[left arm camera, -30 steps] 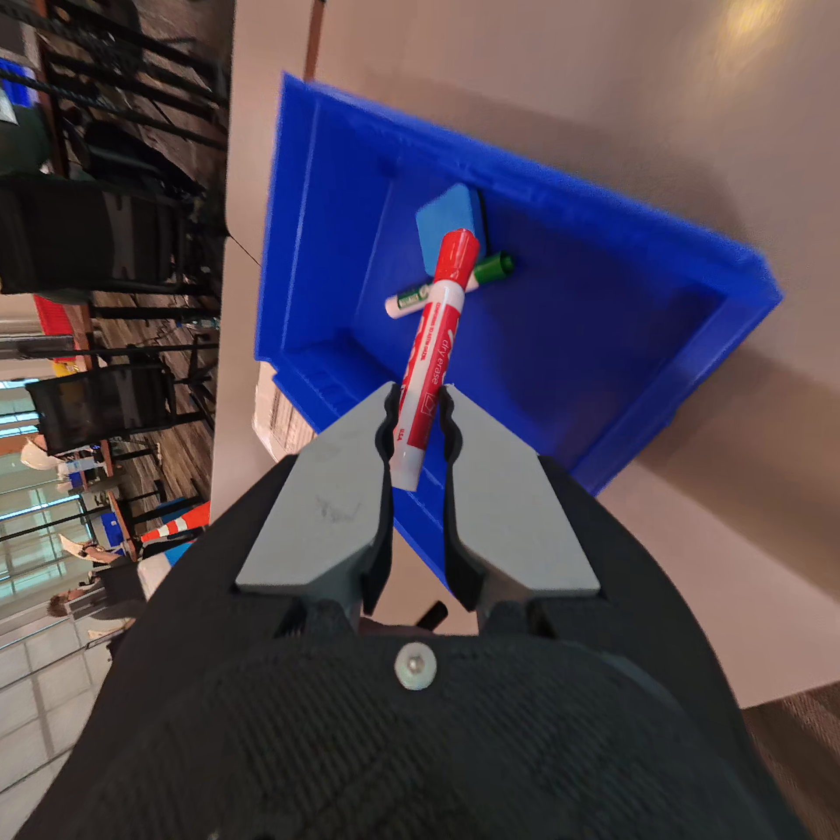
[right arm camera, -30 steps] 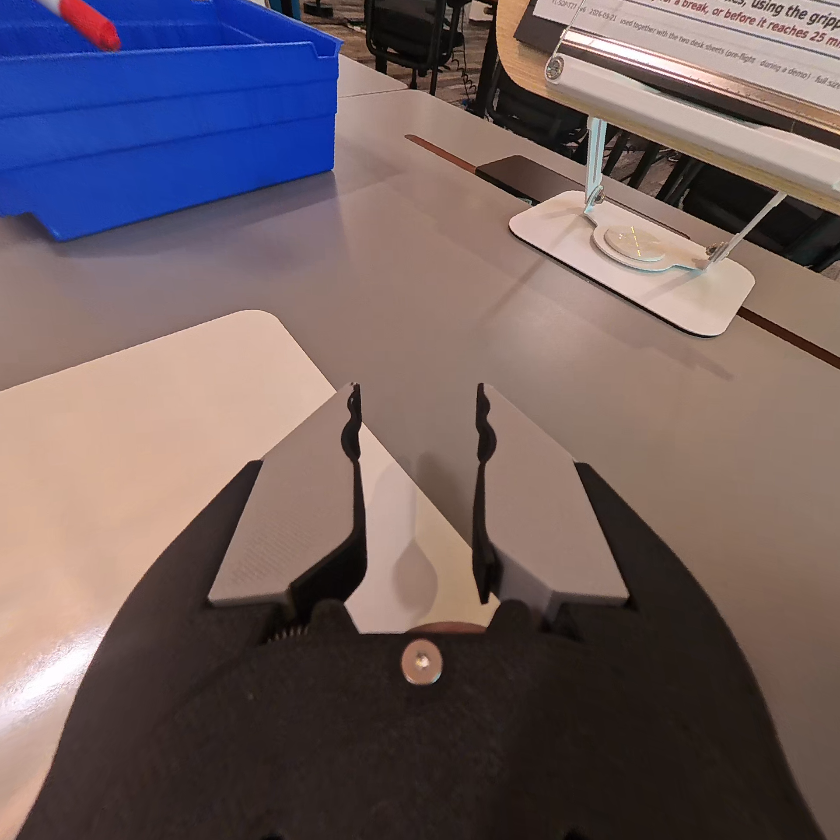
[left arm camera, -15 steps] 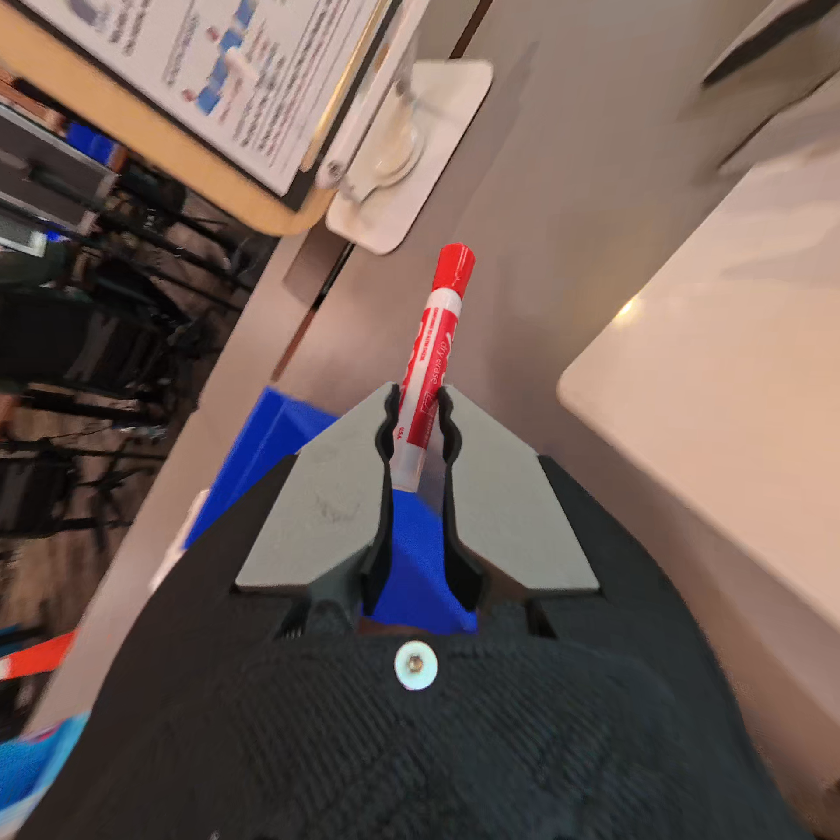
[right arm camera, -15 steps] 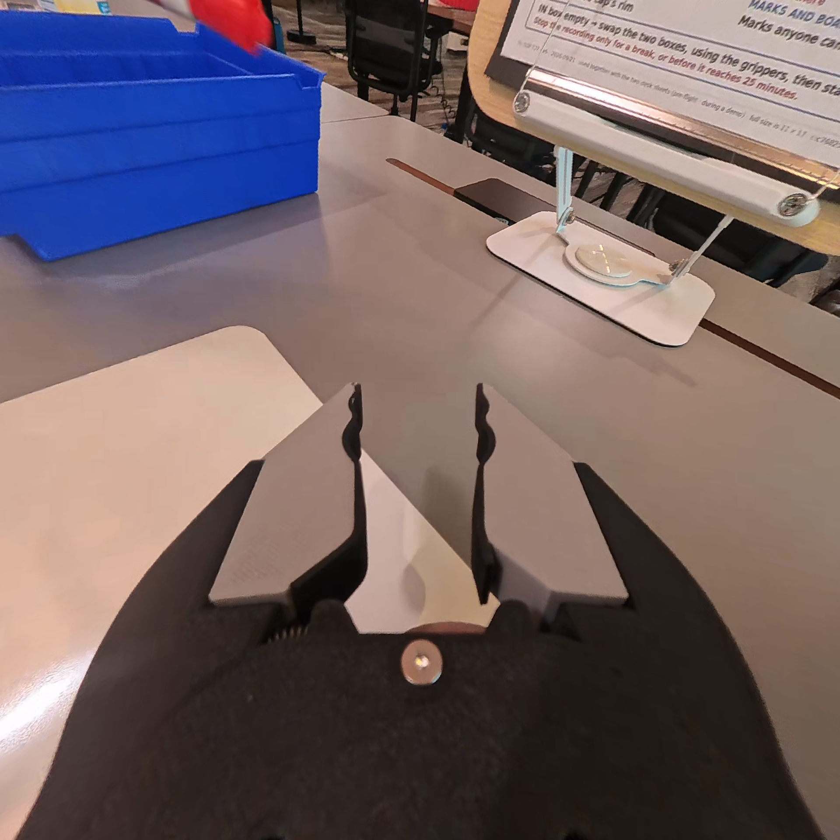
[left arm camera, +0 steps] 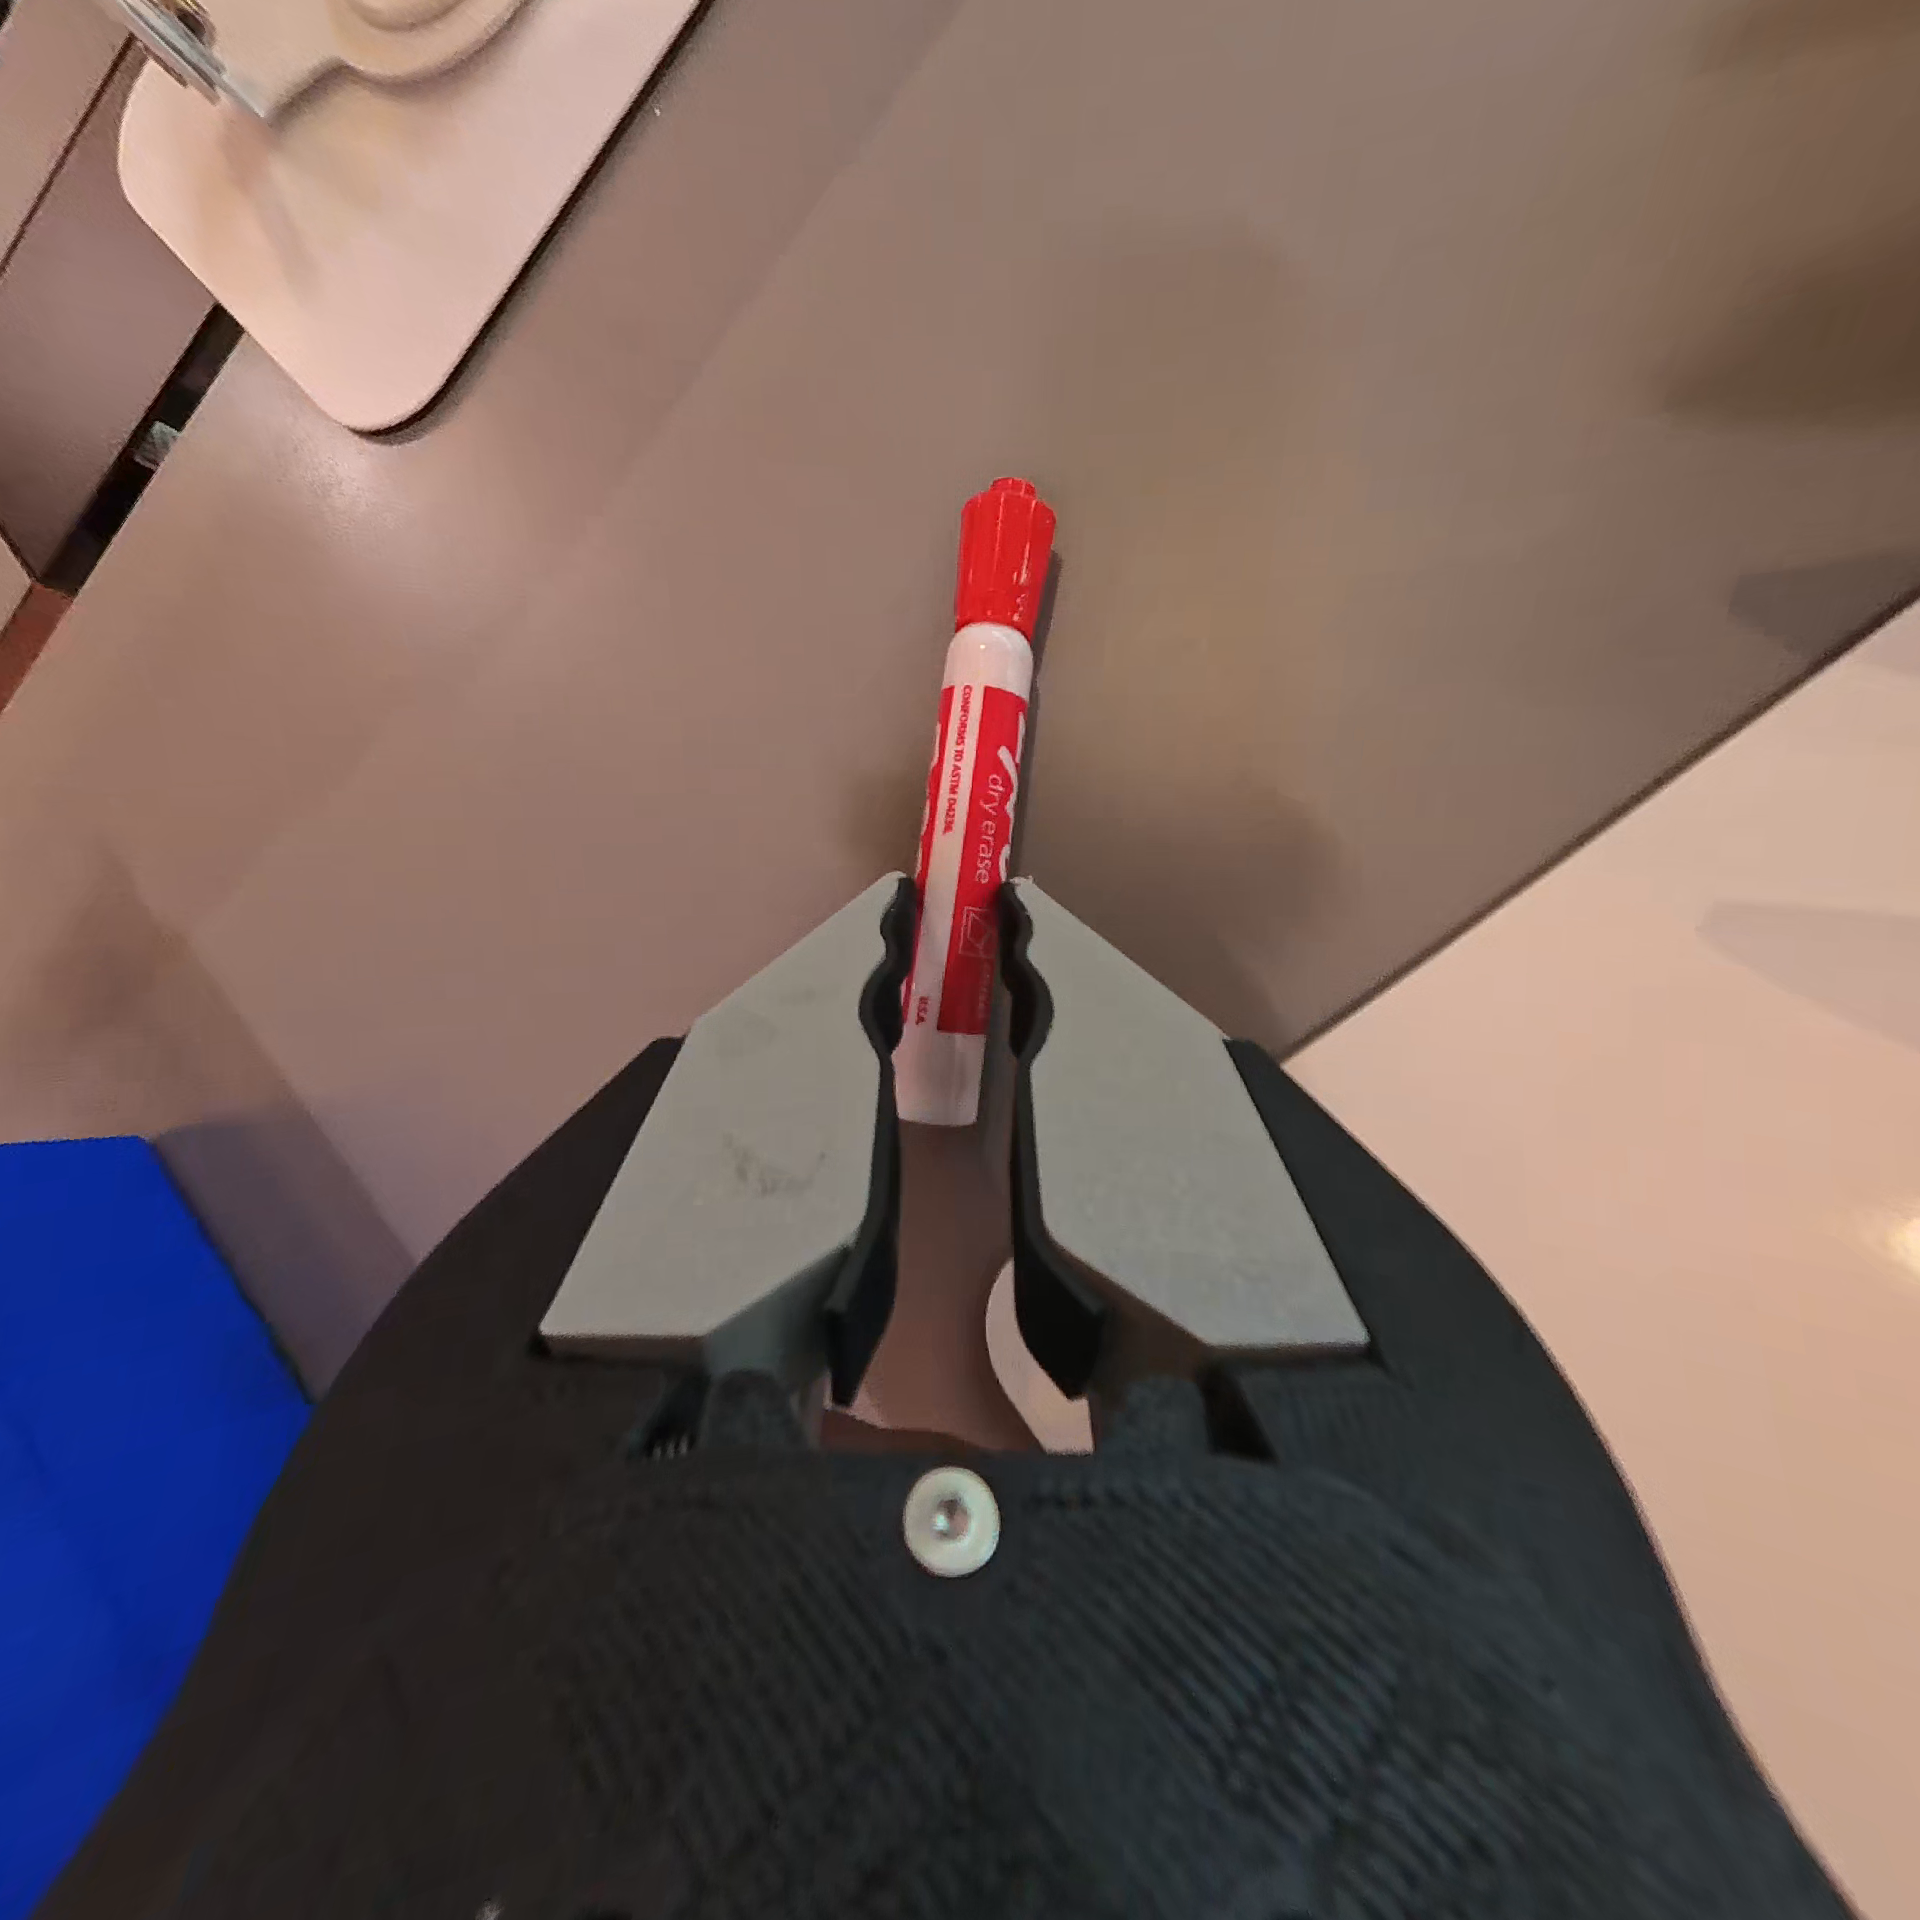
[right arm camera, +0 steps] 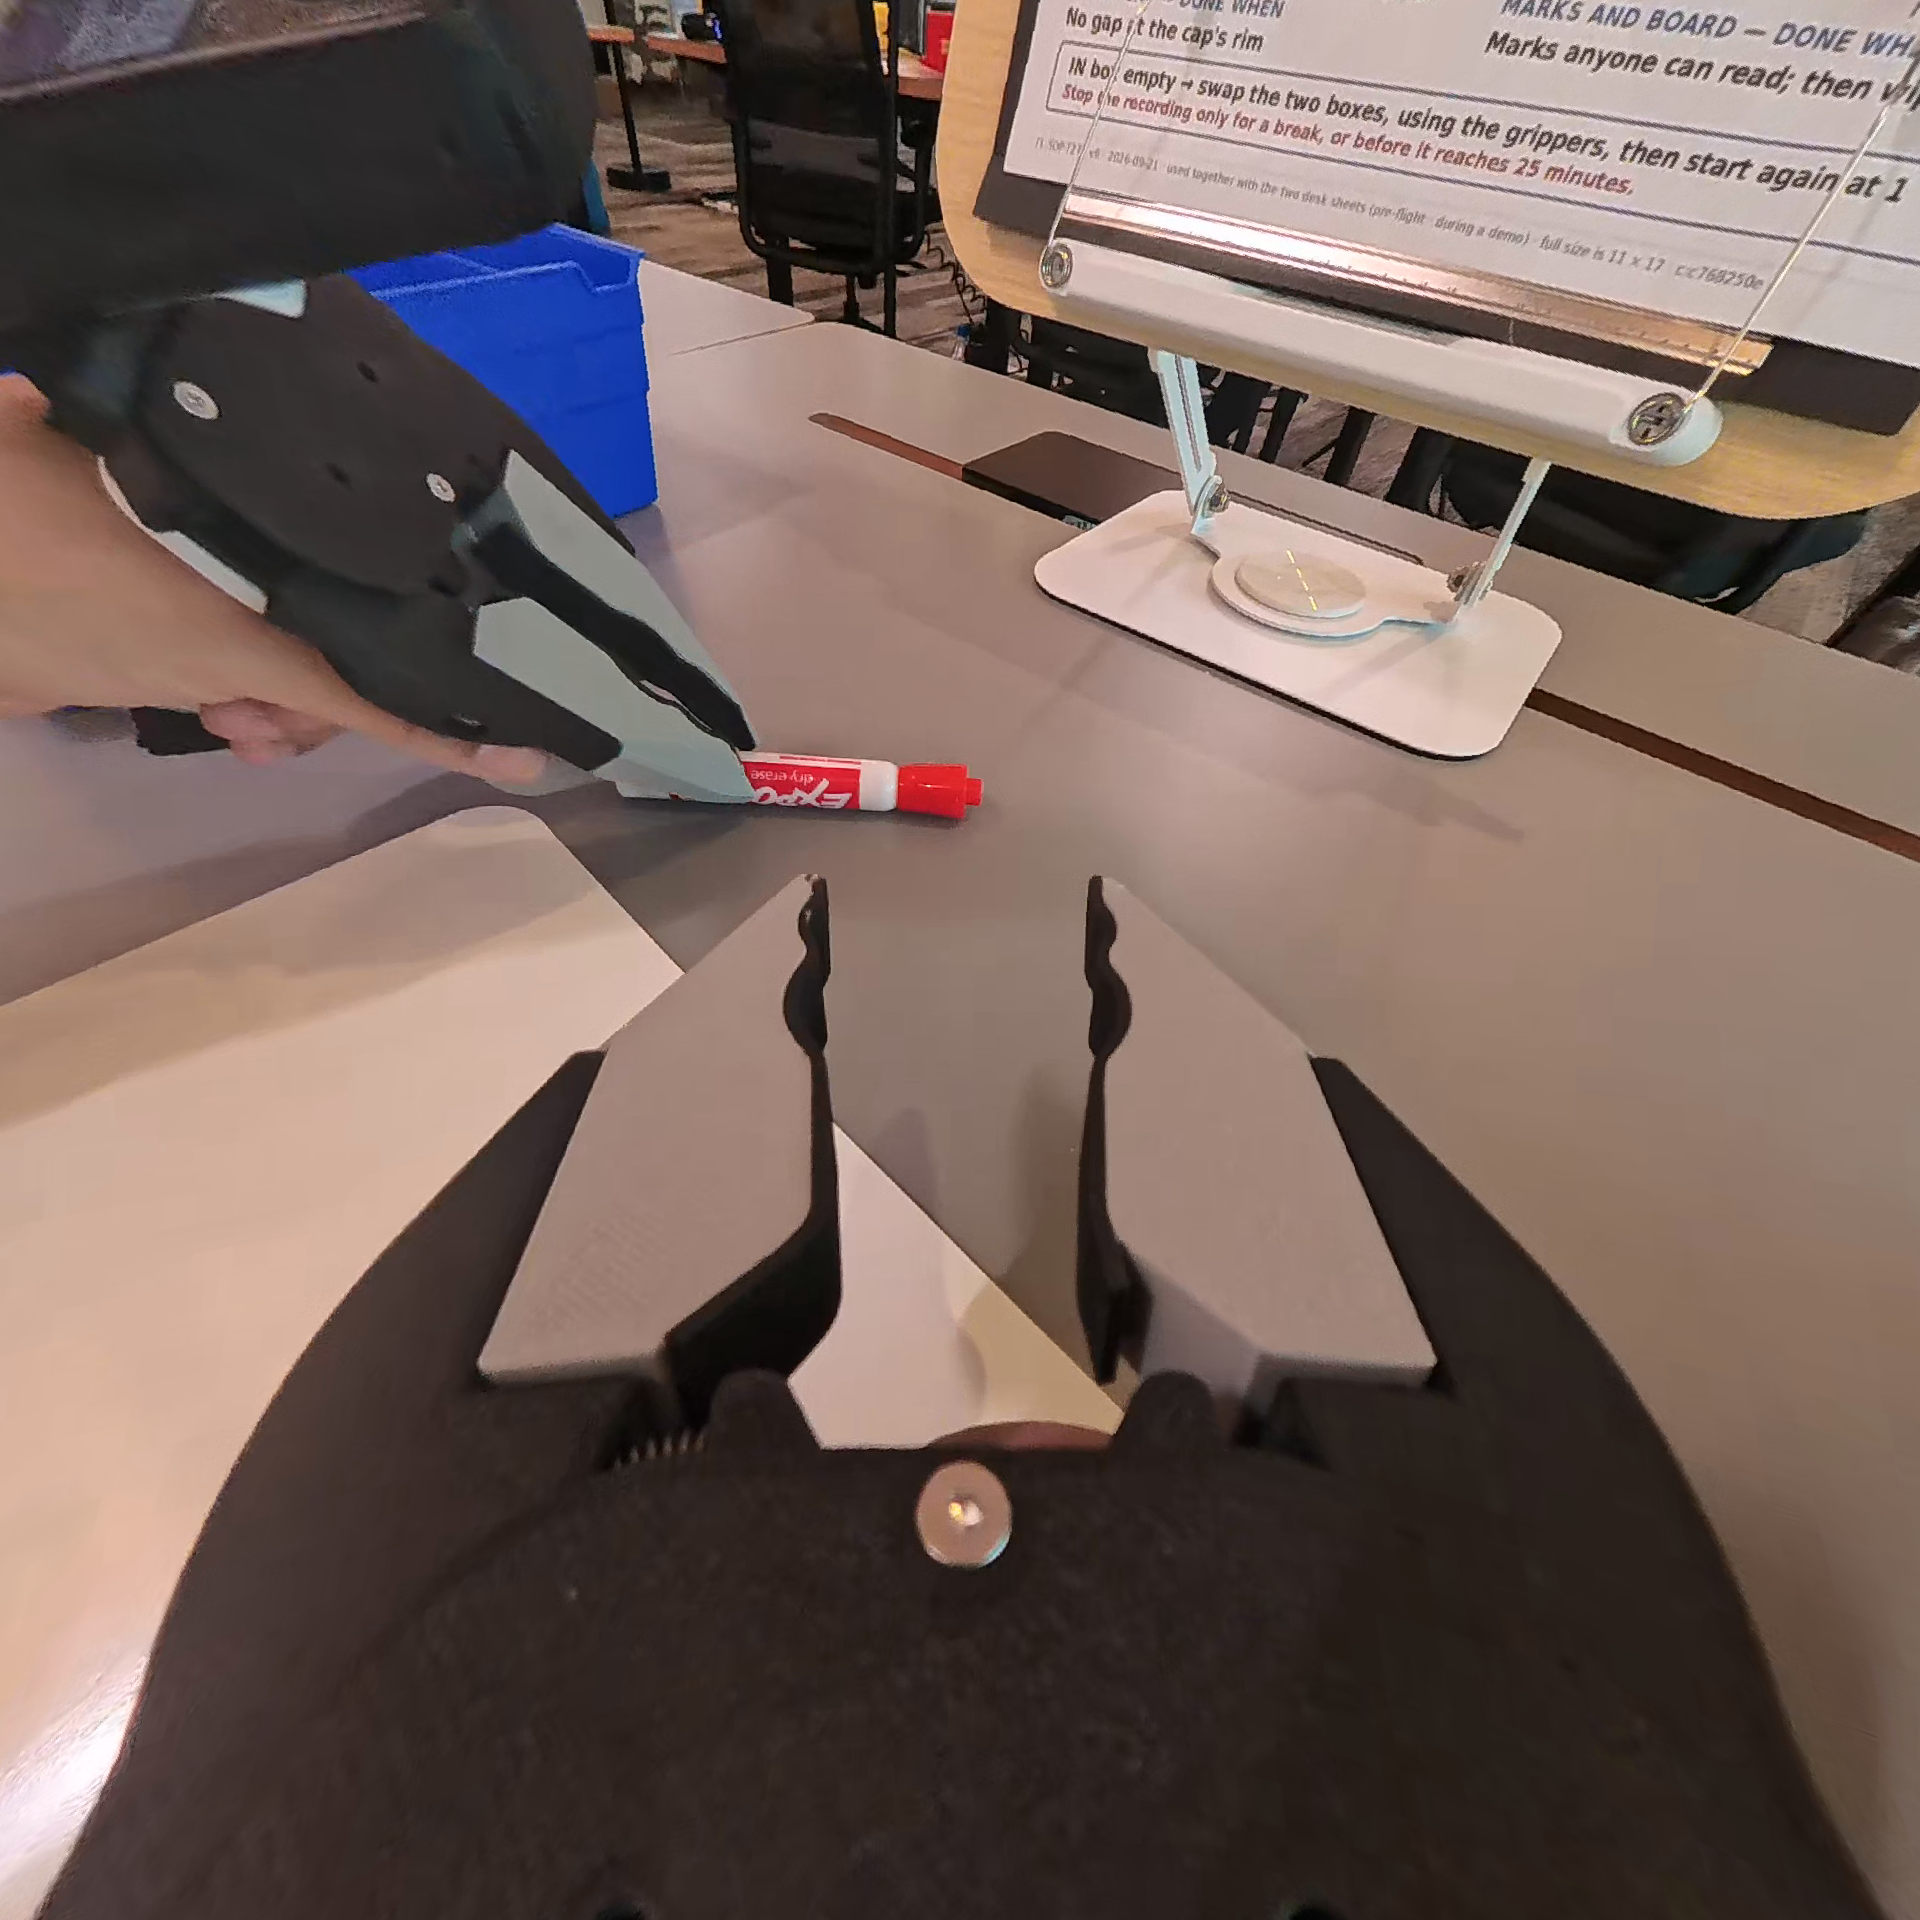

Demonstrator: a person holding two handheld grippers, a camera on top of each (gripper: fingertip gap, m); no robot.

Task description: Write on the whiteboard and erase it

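Two grippers are over the grey table [right arm camera: 1351, 987]. The left gripper [left arm camera: 956, 899] is clamped on a red marker [left arm camera: 971, 831], low on the table just past the whiteboard's [right arm camera: 260, 1091] corner. The right gripper [right arm camera: 951, 894] hangs over that corner, fingers apart with nothing between them. A blue bin [right arm camera: 540, 343] stands at the far edge.

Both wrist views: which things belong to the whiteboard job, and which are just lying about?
Job:
- red marker, capped, clamped in the left gripper
- whiteboard
- right gripper, open, empty

Lying about:
- blue bin
- document stand with printed sheet
- grey table
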